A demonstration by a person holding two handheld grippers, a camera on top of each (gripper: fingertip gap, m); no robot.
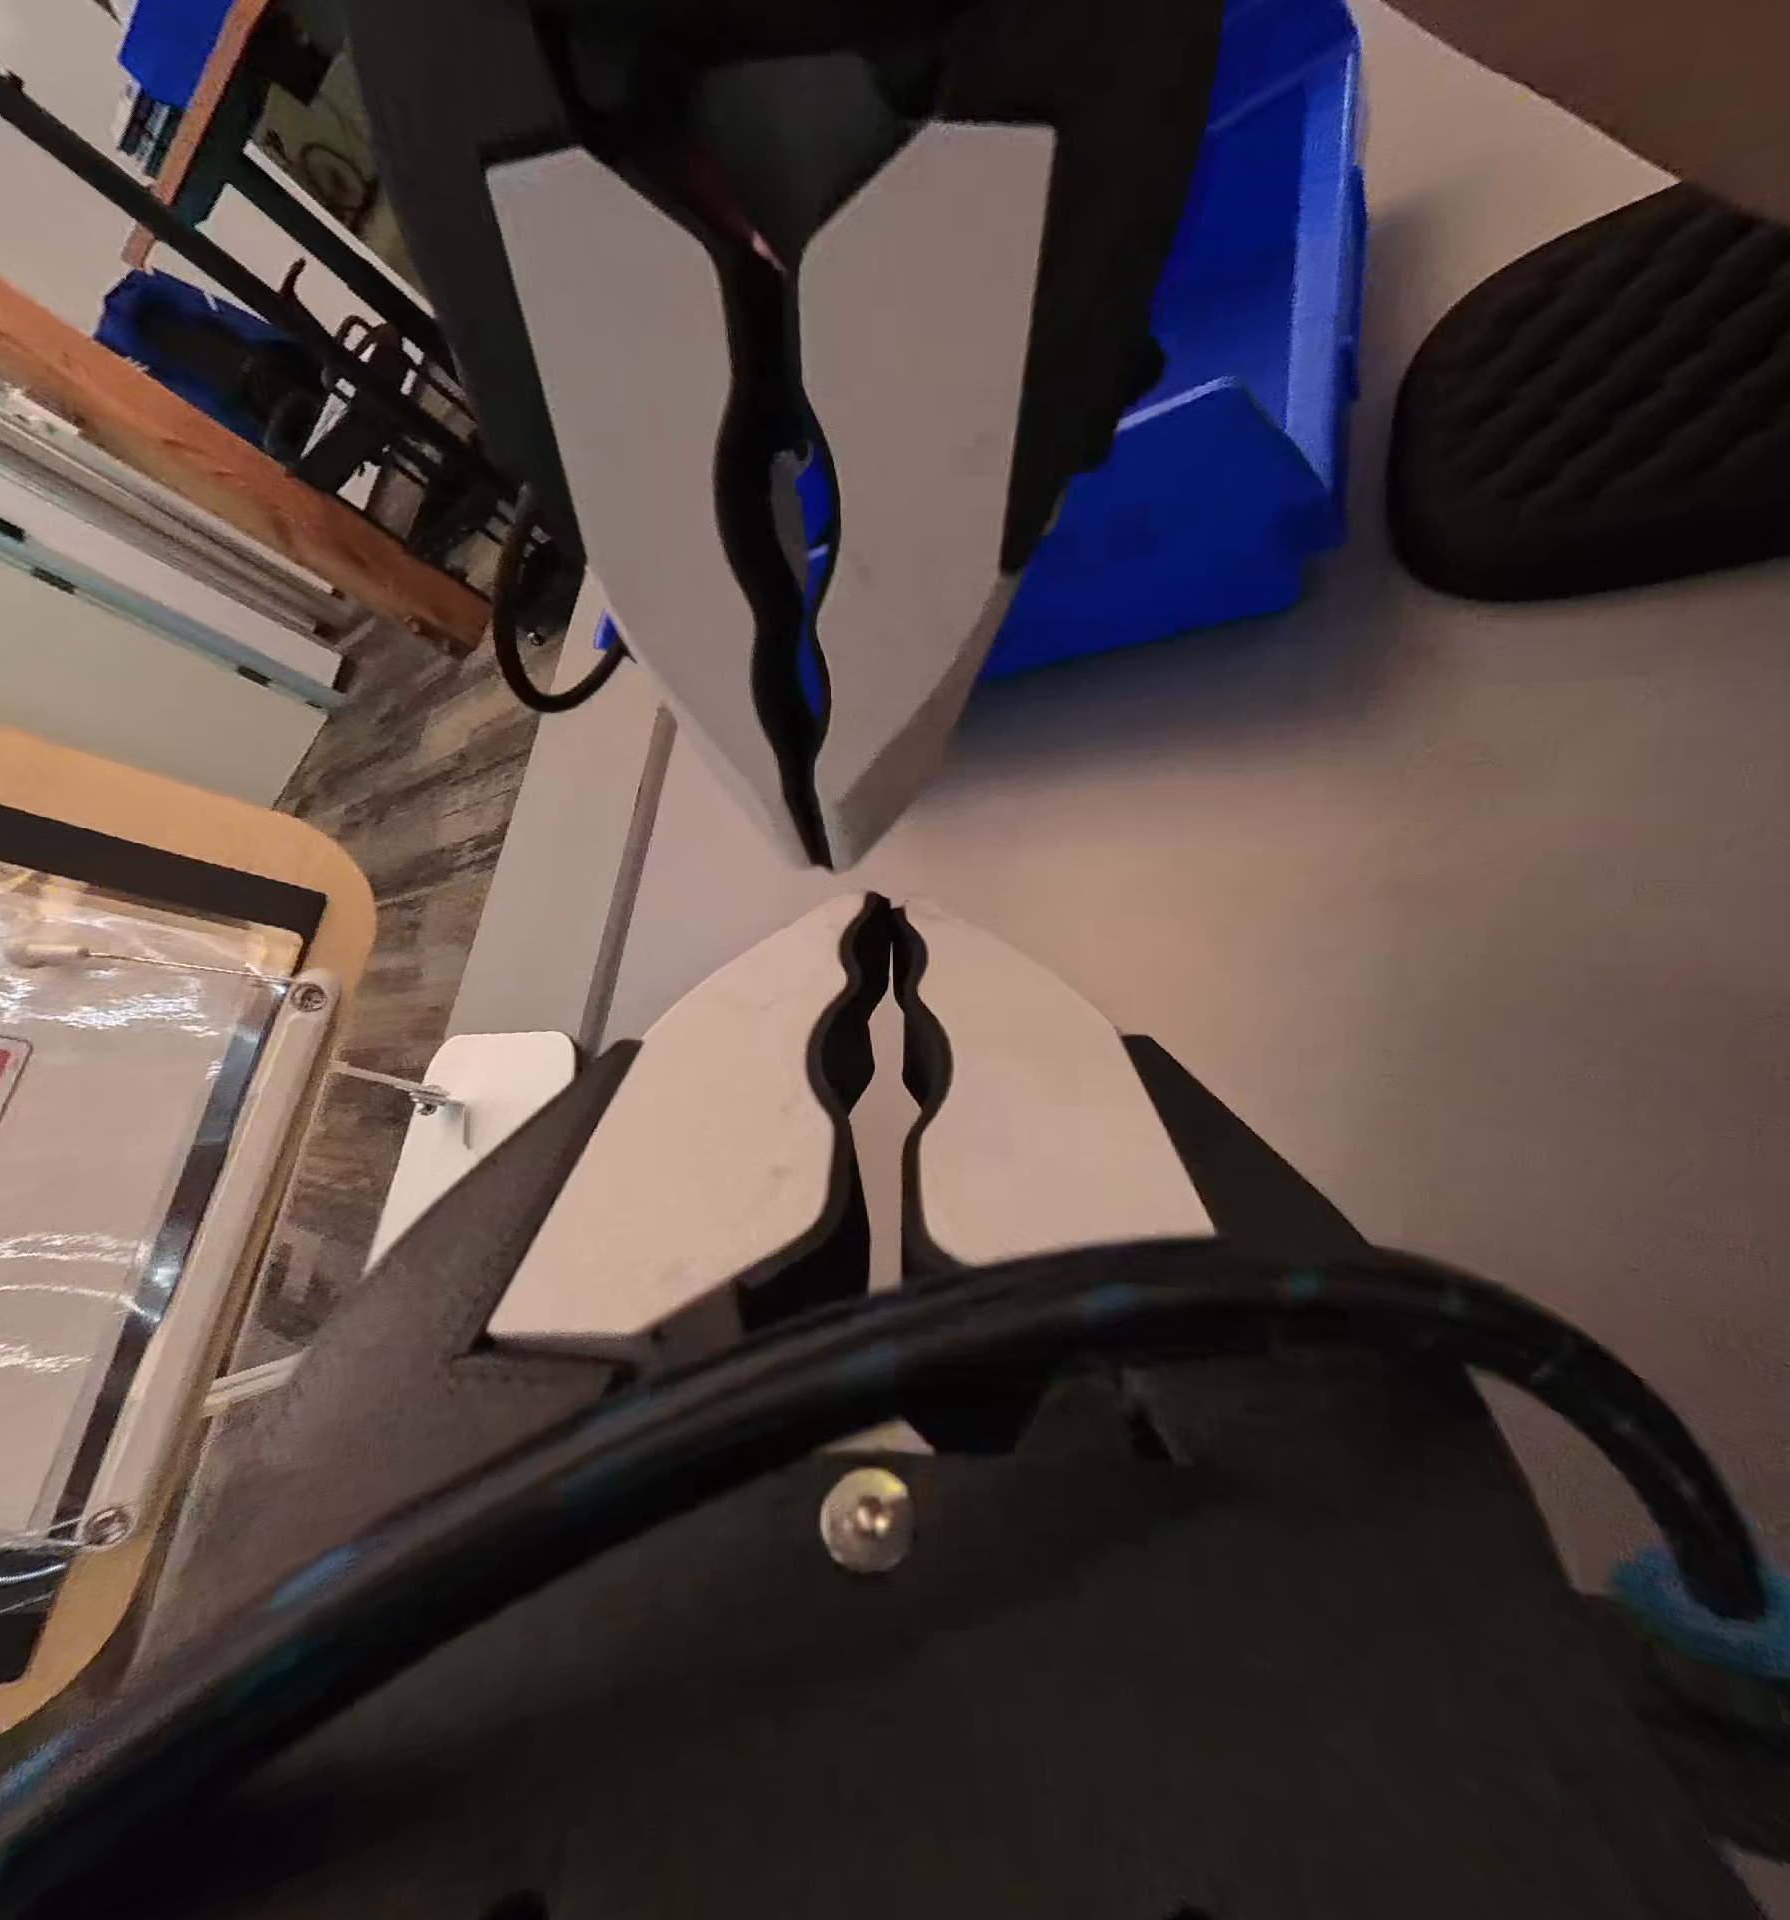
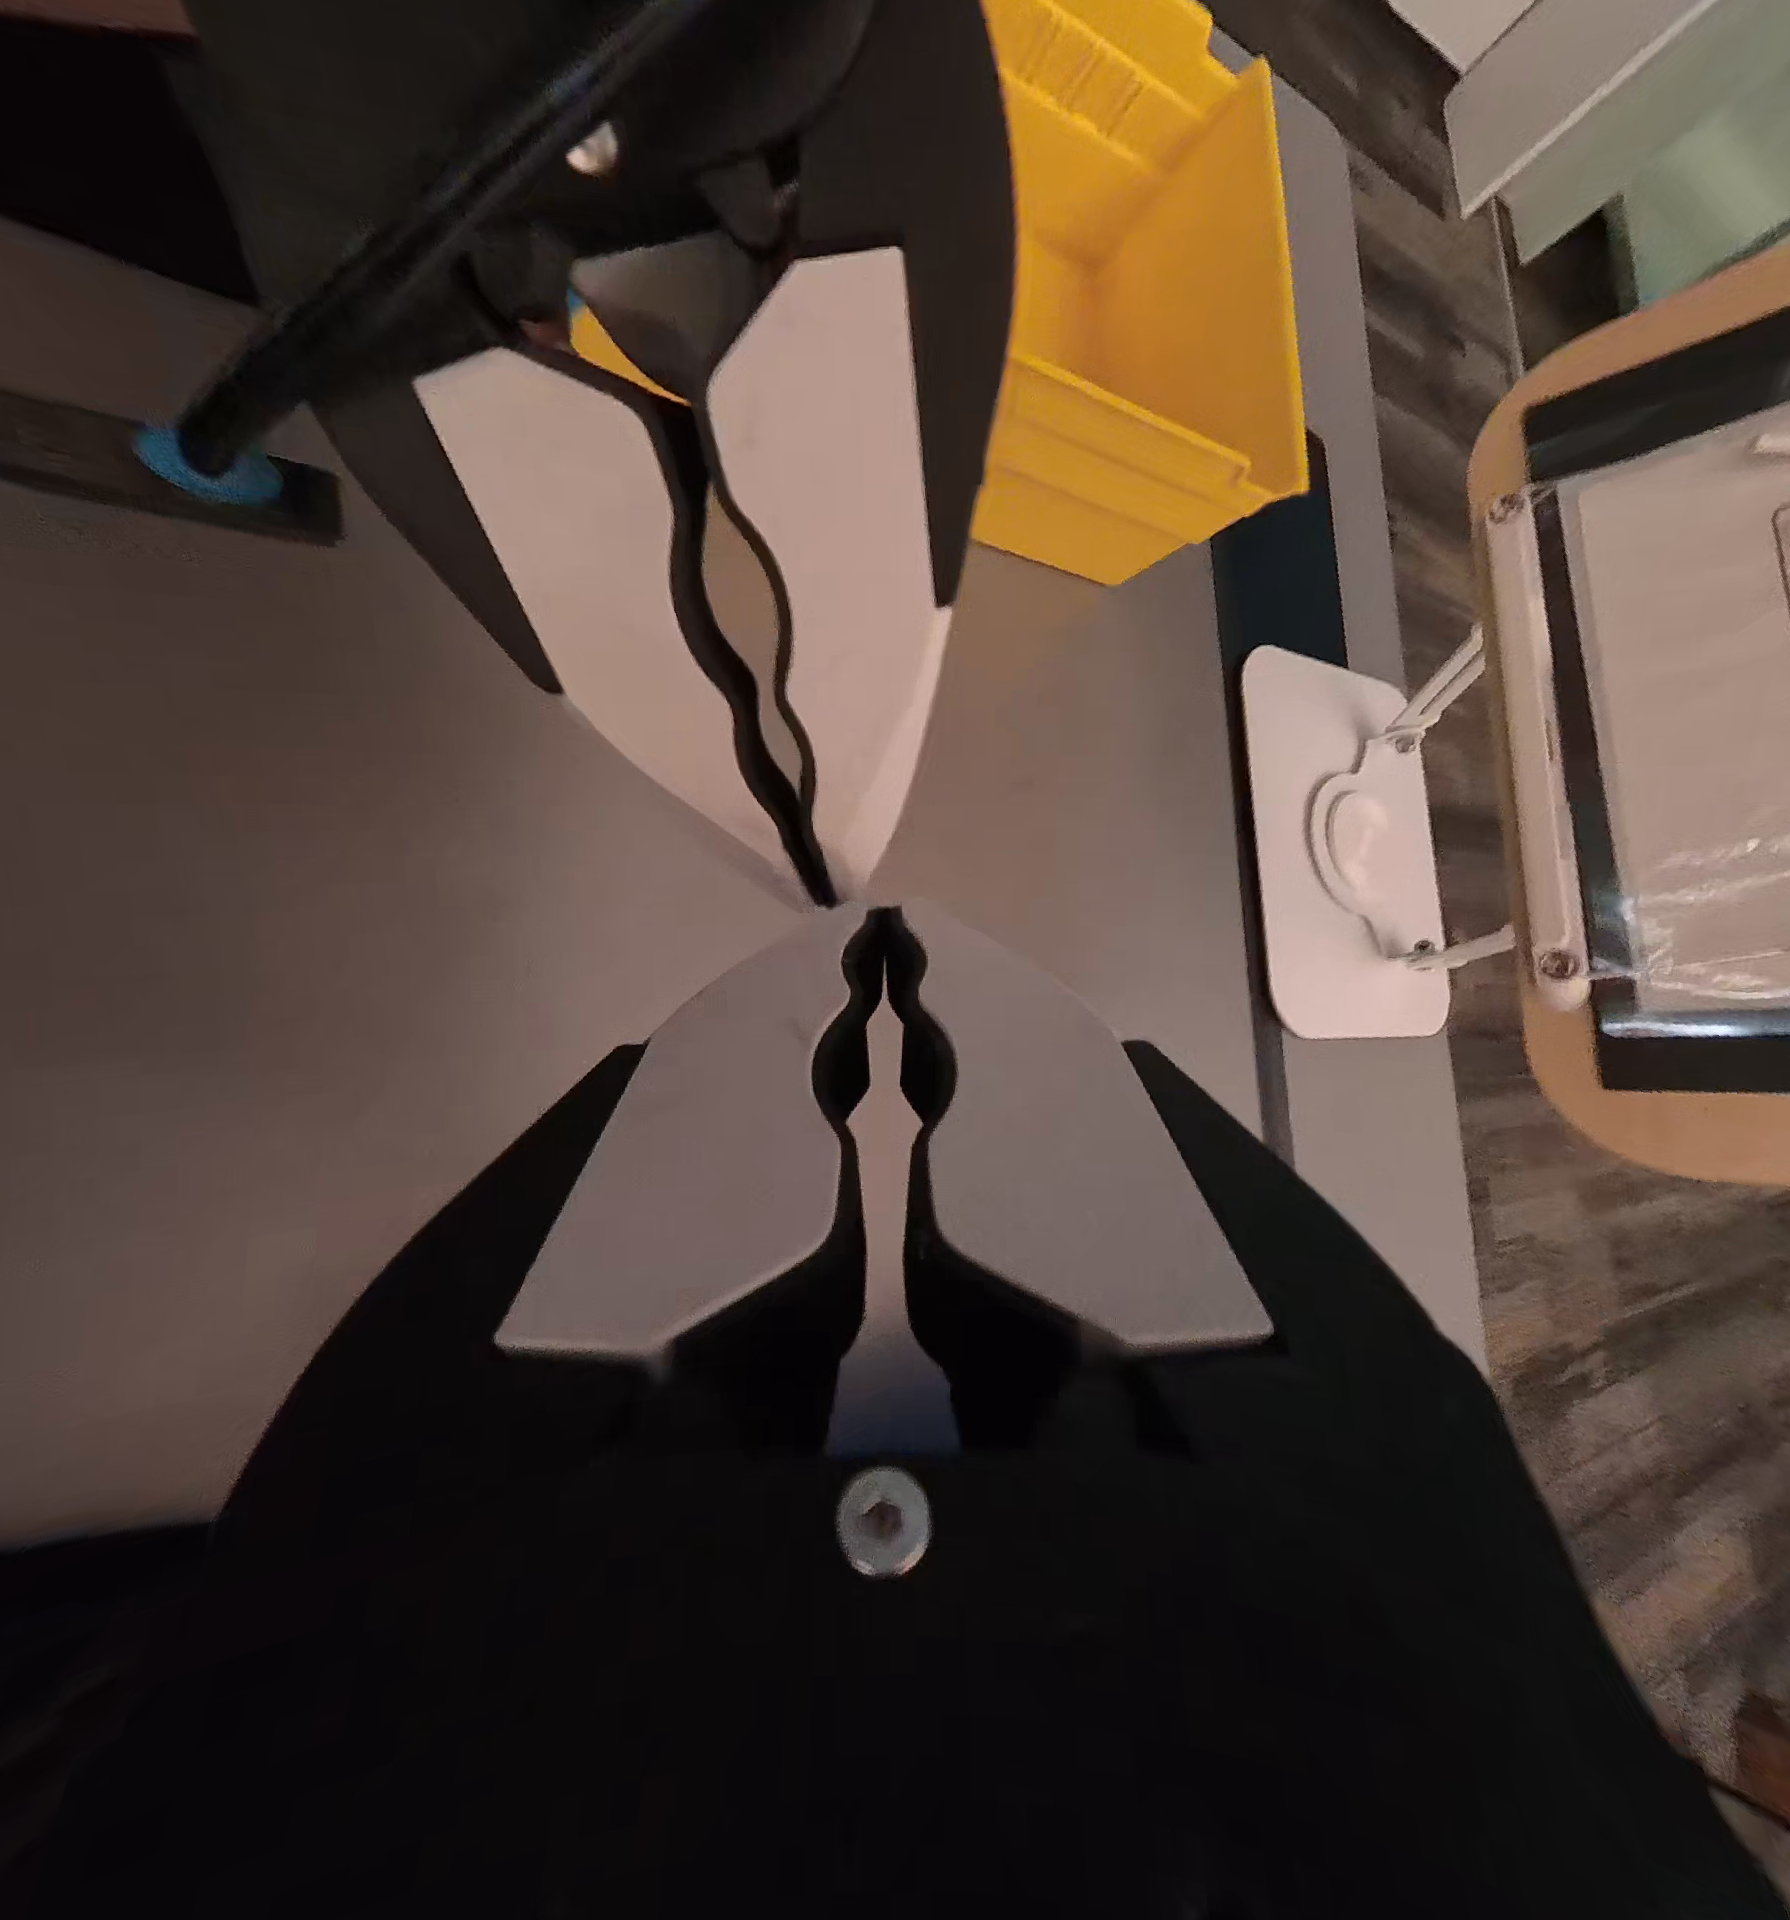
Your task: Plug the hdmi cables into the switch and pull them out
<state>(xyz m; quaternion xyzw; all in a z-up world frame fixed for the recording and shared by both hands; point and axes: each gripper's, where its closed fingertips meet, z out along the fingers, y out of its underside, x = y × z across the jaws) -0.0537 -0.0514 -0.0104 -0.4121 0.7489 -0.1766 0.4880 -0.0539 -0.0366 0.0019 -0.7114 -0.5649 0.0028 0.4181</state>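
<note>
Facing off: left gripper (image 1: 886, 920) and right gripper (image 2: 883, 925) sit tip to tip over the grey surface (image 1: 1390, 935).
Left jaws: pressed together, nothing between them.
Right jaws: pressed together too, empty.
Cable: a black cable (image 1: 1078, 1309) arcs across the near edge of the left view; whether it is an hdmi lead, I cannot tell.
Switch: a dark flat box (image 2: 49, 447) lies far left in the right view; possibly the switch, too blurred to say.
Bins: blue bin (image 1: 1234, 416), yellow bin (image 2: 1130, 312) at the far side.
Progress: nothing gripped; plugging and pulling look still to do.
</note>
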